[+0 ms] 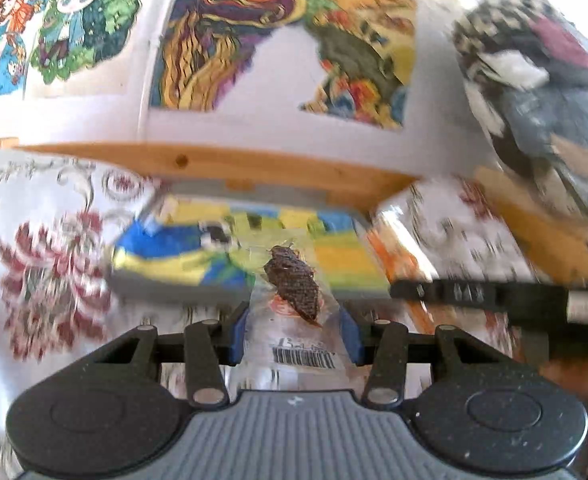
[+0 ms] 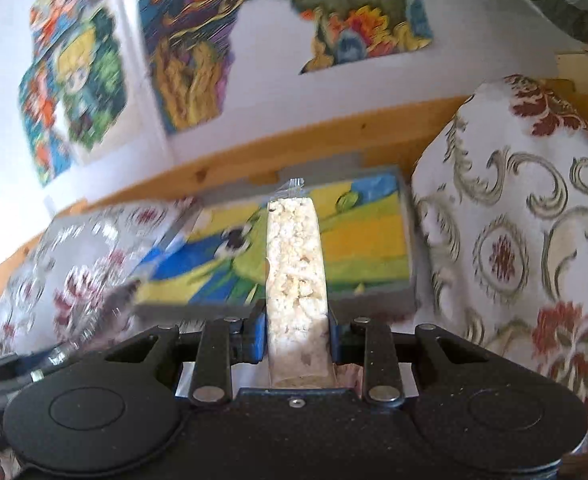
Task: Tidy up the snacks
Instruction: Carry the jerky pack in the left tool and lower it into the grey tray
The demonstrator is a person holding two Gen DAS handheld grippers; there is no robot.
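Each black claw (image 1: 294, 336) (image 2: 296, 340) has 2 blue pads, silver rivets.

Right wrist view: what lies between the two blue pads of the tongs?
A clear-wrapped puffed rice bar stands between the right tongs' blue pads, gripped, pointing toward the colourful tray; the right wrist view shows it.

You are working in a home, by the look of it a lived-in room: cartoon posters (image 1: 93, 20) taped to a white wall (image 2: 273, 92), a pine rail (image 1: 213, 164) below them, a floral damask cloth (image 2: 514, 220) over the furniture, and a bright painted tray (image 2: 366, 240) set among it
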